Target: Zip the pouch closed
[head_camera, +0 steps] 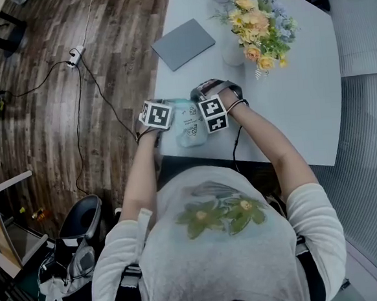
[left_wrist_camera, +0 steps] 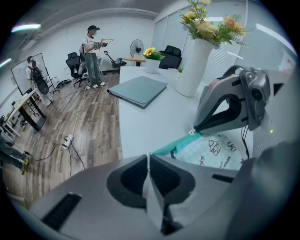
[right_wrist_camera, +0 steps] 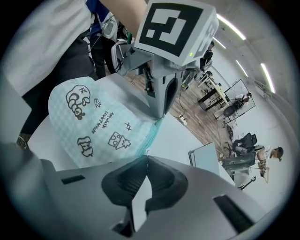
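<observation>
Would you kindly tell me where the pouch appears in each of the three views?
Head view: the pouch sits at picture centre.
Left gripper view: the pouch is at lower right, past the jaws.
Right gripper view: the pouch is left of centre, printed side showing.
Shared landmark: the flat grey case, seen in all three.

Pouch (right_wrist_camera: 93,126) soft matt cloth; left gripper (left_wrist_camera: 149,156) & right gripper (right_wrist_camera: 144,158) matt grey plastic; table (head_camera: 301,92) smooth, matt; floor (head_camera: 56,124) wood-grain planks, low sheen.
</observation>
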Demonstrator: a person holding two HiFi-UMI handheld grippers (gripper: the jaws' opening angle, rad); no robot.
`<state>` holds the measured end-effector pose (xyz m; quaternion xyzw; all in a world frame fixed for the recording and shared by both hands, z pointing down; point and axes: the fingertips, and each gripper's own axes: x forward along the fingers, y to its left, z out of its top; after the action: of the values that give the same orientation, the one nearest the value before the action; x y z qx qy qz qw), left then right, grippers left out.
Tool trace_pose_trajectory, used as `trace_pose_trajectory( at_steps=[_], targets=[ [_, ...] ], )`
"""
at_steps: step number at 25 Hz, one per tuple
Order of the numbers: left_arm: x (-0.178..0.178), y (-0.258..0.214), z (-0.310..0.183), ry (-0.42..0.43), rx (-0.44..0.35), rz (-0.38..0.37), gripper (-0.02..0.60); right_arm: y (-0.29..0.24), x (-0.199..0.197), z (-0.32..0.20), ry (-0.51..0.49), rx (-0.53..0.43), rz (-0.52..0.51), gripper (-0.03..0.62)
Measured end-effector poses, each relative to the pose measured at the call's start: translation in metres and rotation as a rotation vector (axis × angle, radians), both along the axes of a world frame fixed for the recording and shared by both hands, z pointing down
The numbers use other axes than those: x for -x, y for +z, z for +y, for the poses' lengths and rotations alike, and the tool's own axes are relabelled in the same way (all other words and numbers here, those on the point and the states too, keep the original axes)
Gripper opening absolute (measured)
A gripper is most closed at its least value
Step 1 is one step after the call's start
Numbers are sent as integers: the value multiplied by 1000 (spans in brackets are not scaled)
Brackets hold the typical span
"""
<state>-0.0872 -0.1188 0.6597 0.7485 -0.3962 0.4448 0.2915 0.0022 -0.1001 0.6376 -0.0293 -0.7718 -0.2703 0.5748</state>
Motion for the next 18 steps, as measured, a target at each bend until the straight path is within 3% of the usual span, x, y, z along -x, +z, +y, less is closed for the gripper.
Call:
trace_pose_trajectory(
  at_steps=[5, 9, 13, 18],
  targets=[
    [3, -3, -3, 2, -16, -20, 23, 2, -8, 0, -37, -32, 45, 18],
    [-5, 7, 4, 2, 23, 25, 23, 2, -13, 0, -19, -29, 33, 18],
    [4, -5, -5, 5, -24, -26, 23, 0, -15, 1, -5, -31, 19, 18],
    [1, -2, -2, 5, -13, -13, 23, -1, -16, 2, 8, -37, 13, 18]
  ],
)
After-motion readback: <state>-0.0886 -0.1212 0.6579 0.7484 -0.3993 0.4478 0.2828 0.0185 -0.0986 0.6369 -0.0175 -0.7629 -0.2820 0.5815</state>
